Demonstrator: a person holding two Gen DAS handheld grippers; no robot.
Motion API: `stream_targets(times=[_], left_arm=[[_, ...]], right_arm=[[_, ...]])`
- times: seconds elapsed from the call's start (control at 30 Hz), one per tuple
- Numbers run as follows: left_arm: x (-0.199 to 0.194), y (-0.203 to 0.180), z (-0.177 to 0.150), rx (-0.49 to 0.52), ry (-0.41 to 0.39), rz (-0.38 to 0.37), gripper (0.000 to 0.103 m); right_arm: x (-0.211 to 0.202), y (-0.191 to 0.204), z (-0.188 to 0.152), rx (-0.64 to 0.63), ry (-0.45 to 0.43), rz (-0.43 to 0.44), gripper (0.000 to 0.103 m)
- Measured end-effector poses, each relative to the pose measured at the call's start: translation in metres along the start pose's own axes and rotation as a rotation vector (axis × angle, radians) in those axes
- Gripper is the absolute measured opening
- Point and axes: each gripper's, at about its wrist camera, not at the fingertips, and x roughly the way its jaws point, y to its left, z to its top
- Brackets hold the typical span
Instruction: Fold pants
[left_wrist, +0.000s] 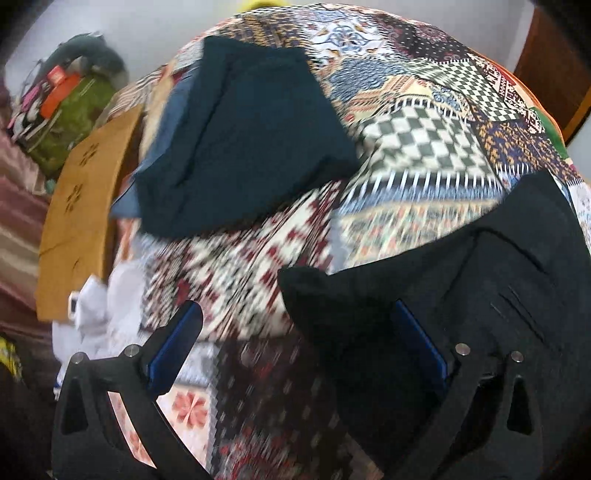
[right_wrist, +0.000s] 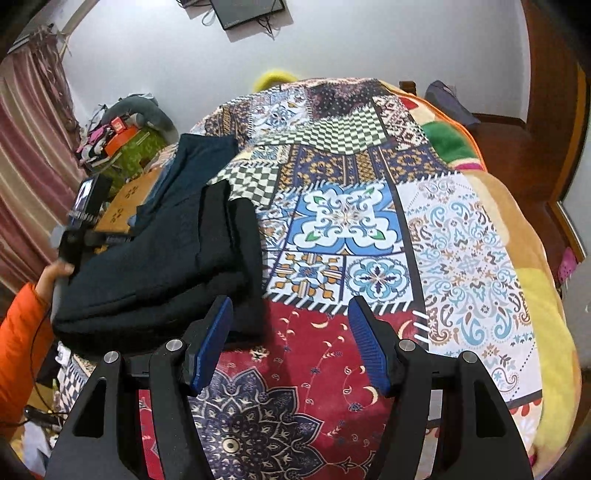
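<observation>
Folded black pants (right_wrist: 162, 273) lie on the patchwork bedspread (right_wrist: 351, 229), on its left side. In the left wrist view the black pants (left_wrist: 461, 288) fill the lower right, with a corner lying between my fingers. My left gripper (left_wrist: 295, 328) is open, its right finger (left_wrist: 417, 339) against the cloth. A folded dark teal garment (left_wrist: 243, 147) lies beyond, also seen in the right wrist view (right_wrist: 192, 166). My right gripper (right_wrist: 291, 339) is open and empty, just right of the pants' near edge.
The left gripper's body and the person's orange sleeve (right_wrist: 26, 332) are at the bed's left edge. A tan board (left_wrist: 81, 206) leans beside the bed. A cluttered green box (right_wrist: 136, 147) stands left. A yellow blanket (right_wrist: 535, 295) lies along the right side.
</observation>
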Motion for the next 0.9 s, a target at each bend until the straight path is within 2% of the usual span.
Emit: stream_targets(times=[0.1,0.3,0.47,0.63,0.77,0.87,0.9], left_arm=[[-0.016,0.009,-0.025,-0.031,0.017,-0.011,0.103],[-0.051,0.019,-0.074,-0.065,0.022,-0.113,0.103],[-0.076,0.002,-0.101,-0.056,-0.015,-0.171,0.103],[-0.090,-0.021,-0.112,-0.027,-0.069,-0.232,0.103],[-0.097,-0.023,-0.120,-0.013,-0.142,-0.174,0.103],[-0.097,-0.011,-0.129,-0.034,-0.161,-0.121,0.103],[-0.096,-0.005,-0.131,-0.044,-0.158,-0.080,0.102]], right_arm=[[-0.001,0.007,0.000,-0.016,-0.007,0.014,0.061],[-0.008,0.024,-0.002,-0.050,-0.019,0.052,0.061],[-0.014,0.046,-0.002,-0.092,-0.030,0.106,0.061],[-0.003,0.067,-0.010,-0.147,0.007,0.153,0.061],[0.013,0.062,-0.022,-0.156,0.054,0.135,0.064],[0.012,0.045,-0.027,-0.113,0.065,0.144,0.064],[0.010,0.039,-0.027,-0.094,0.070,0.156,0.064]])
